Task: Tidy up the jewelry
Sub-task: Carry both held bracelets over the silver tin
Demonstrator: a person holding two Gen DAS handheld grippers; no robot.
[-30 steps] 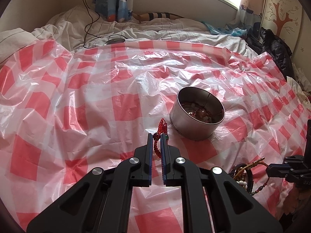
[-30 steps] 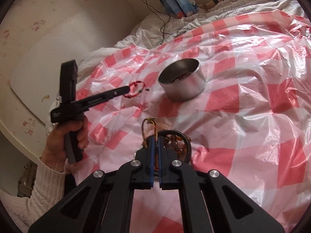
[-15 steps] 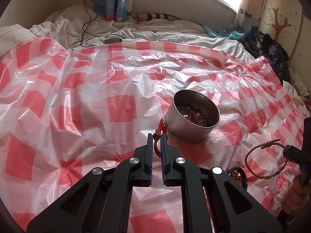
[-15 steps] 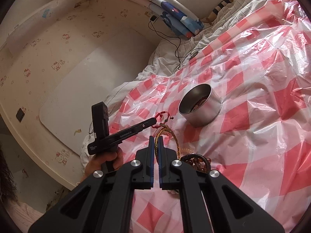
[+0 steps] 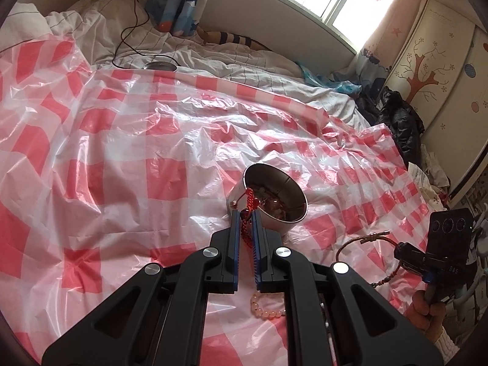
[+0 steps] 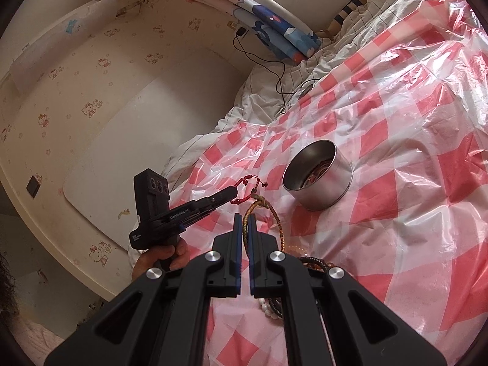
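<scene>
Left wrist view: left gripper (image 5: 245,213) clamps the red cord bracelet (image 5: 248,206) beside the metal tin (image 5: 289,227); carry it over the rim before letting go; right gripper (image 6: 244,218) pinches a braided bracelet (image 6: 274,213).

Left wrist view: pink bead bracelet (image 5: 268,306) partly covered by the left gripper (image 5: 245,213) body, only one arc shows. Right hand (image 5: 427,311) cut by the frame's right edge; sleeve barely in. Tin (image 5: 271,201) contents are a jumble, single pieces not separable; its near-left rim sits behind the red cord bracelet (image 5: 248,206).

Right wrist view: dark braided bracelet (image 6: 314,262) and white beads (image 6: 267,306) mostly under the right gripper (image 6: 244,218) arms. Woven brown bracelet (image 6: 274,216) lower loop runs behind the right finger. Left hand (image 6: 161,254) half hidden behind the near gripper. Tin (image 6: 317,177) inside too small to read.
</scene>
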